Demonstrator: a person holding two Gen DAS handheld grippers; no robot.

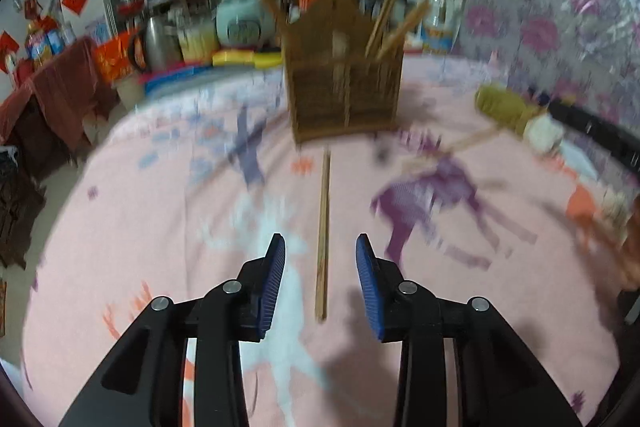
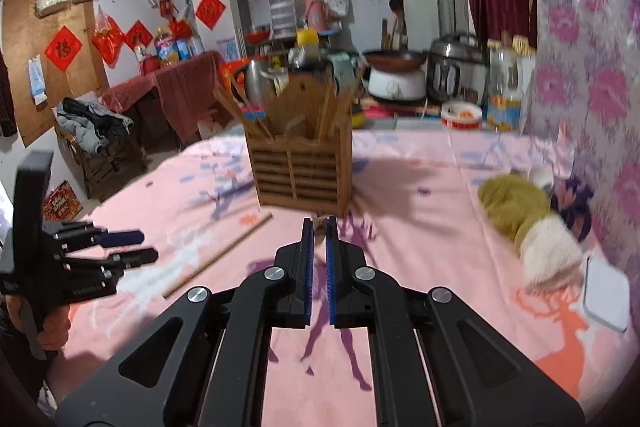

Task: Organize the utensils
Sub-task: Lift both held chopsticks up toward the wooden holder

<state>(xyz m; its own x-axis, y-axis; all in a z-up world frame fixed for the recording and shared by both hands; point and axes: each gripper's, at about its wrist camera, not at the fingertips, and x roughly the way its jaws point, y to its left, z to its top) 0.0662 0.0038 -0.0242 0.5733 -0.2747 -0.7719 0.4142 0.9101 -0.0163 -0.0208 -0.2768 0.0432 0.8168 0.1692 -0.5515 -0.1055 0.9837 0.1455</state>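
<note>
The left gripper [image 1: 320,281] stands open over a loose chopstick [image 1: 323,235], while the right gripper [image 2: 319,227], pinching a chopstick tip, risks jabbing the holder [image 2: 301,163] at frame centre and tipping it.

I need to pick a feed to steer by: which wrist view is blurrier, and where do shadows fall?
Left wrist view: heavy smear on the wooden holder and cloth; the chopstick is sharper. Right wrist view: crisper, holder only mildly soft, casting a dark shadow to its right. Both bend at the rims.
</note>
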